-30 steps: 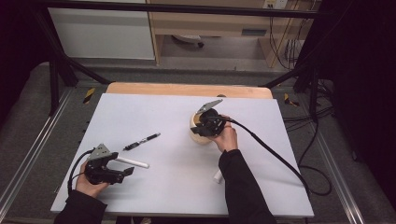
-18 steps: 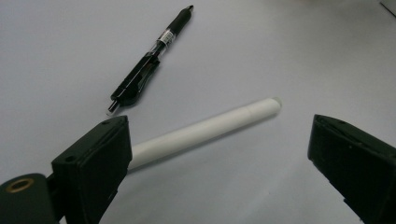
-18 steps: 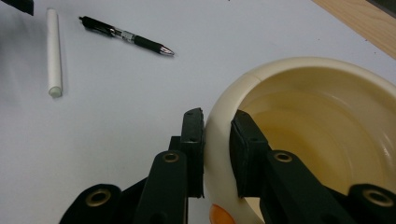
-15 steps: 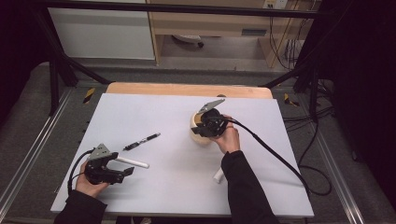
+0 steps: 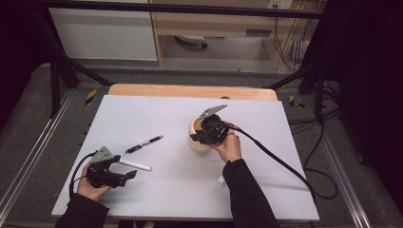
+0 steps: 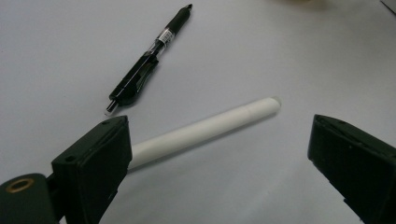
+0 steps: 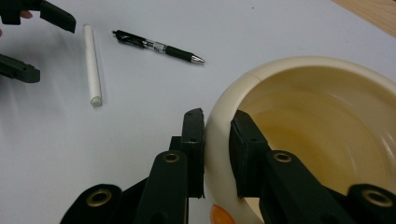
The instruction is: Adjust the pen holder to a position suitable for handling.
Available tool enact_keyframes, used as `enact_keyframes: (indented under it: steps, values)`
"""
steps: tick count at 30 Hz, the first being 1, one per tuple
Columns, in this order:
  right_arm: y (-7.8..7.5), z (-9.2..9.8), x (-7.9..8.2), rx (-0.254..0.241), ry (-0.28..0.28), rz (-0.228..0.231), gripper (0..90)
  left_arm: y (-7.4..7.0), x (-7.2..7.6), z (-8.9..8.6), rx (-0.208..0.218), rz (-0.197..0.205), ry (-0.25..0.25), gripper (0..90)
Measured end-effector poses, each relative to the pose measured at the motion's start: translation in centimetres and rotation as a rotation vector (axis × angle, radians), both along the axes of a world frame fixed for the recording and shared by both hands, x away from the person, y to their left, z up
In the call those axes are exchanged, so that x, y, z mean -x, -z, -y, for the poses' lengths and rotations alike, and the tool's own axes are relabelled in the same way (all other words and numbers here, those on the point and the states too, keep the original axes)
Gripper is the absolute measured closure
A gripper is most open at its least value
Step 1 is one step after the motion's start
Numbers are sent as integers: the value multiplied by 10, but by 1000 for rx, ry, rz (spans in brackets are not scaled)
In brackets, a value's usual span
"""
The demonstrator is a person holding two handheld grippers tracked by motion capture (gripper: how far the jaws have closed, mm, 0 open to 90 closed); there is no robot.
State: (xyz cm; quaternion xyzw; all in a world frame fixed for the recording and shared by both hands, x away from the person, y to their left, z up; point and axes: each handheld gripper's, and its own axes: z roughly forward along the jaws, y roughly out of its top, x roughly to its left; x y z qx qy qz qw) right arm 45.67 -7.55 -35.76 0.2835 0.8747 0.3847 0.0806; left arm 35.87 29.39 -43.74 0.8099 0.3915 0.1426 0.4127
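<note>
Hands and grippers cover much of what you are working on. From the high view your right gripper (image 5: 202, 135) sits over the cream bowl (image 5: 196, 141), so only a sliver of its wall shows near the middle of the white table (image 5: 266, 190). Your right gripper view settles it: the jaws are clamped on the bowl's (image 7: 299, 112) rim, one pad outside the wall and one inside, and the bowl's far side is cut off at the frame edge. A small orange patch low on the bowl is too partial to identify.

Your left gripper (image 5: 124, 175) rests at the near left corner with its jaws standing wide and nothing between the pads. Its own view shows the white marker (image 6: 205, 131) running behind the left jaw, that end hidden, with the black pen (image 6: 148, 60) lying just beyond it. The high view shows the marker (image 5: 135, 165) and pen (image 5: 144, 144) apart from each other and well apart from the bowl.
</note>
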Motion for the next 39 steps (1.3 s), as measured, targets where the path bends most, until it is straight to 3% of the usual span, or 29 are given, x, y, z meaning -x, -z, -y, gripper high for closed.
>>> enact_keyframes:
  steps: [22, 33, 39]
  values:
    - [9, -41, 2, 14, -49, -13, 779, -1, 0, 0, 1, 4, 2, 64]
    - [15, -47, -2, 6, -36, -41, 777, -1, 0, 0, 0, 3, 2, 64]
    - [17, -47, -4, -8, -30, -25, 764, -1, 0, 0, 1, 4, 3, 64]
